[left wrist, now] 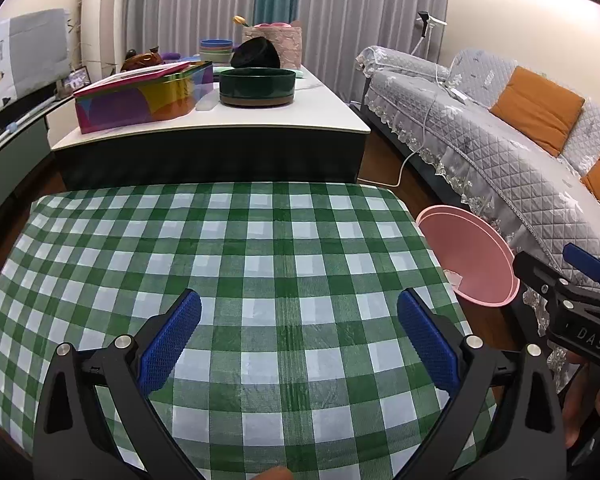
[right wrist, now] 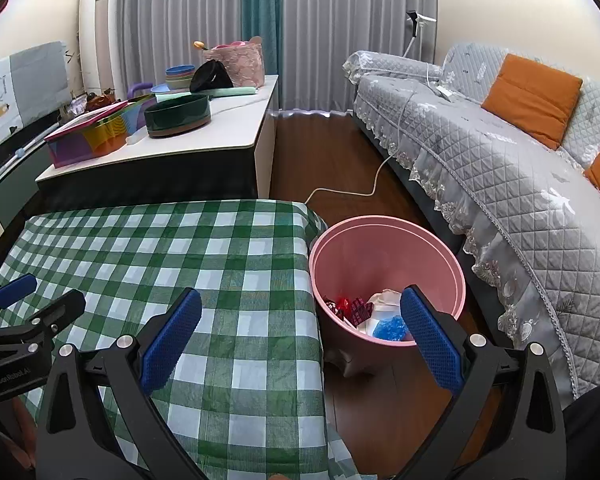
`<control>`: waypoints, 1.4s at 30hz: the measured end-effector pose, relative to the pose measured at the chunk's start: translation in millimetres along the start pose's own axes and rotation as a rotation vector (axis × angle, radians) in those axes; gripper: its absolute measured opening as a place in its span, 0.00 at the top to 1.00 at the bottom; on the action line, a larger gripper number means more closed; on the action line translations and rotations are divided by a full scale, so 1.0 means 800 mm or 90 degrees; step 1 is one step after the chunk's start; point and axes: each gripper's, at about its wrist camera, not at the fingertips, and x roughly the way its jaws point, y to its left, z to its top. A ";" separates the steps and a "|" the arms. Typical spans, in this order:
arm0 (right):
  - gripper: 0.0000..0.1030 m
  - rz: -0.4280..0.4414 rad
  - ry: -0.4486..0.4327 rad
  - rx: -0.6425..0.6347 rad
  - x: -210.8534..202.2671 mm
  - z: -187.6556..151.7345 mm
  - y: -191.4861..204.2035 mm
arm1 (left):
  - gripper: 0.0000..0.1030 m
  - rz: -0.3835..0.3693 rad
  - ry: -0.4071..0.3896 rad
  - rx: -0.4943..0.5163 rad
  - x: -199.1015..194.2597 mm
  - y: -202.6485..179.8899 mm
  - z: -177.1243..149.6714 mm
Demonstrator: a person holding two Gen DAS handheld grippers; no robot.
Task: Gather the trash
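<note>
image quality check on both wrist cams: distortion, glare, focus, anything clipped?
Left wrist view: strong fisheye bend, checked tablecloth bulges, black vignette in the corners, sharp focus, left gripper open over bare cloth. Right wrist view: same barrel warp and dark corners, soft even daylight through the curtains, no harsh glare, pink bin and the trash inside it crisp, right gripper open.

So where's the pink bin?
The pink bin stands on the floor, right of the checked table and before the grey sofa, in the right wrist view.
</note>
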 end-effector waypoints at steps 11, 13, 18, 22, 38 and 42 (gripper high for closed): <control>0.05 0.001 0.002 -0.001 0.001 -0.001 0.002 | 0.08 0.002 -0.003 -0.002 0.001 0.000 -0.003; 0.05 0.001 0.003 0.000 0.001 -0.001 0.002 | 0.08 0.002 -0.002 -0.002 0.000 0.000 -0.003; 0.05 -0.003 0.000 -0.004 0.000 -0.001 0.003 | 0.08 0.003 -0.005 -0.002 0.000 0.002 -0.003; 0.05 -0.004 -0.001 -0.008 0.001 -0.001 0.004 | 0.08 0.002 -0.002 -0.003 0.000 0.002 -0.004; 0.05 -0.004 -0.001 -0.009 0.001 0.000 0.003 | 0.07 0.006 -0.022 -0.004 -0.005 0.003 -0.002; 0.05 -0.004 -0.001 -0.009 0.001 0.000 0.004 | 0.08 0.020 -0.011 -0.007 -0.002 0.004 -0.001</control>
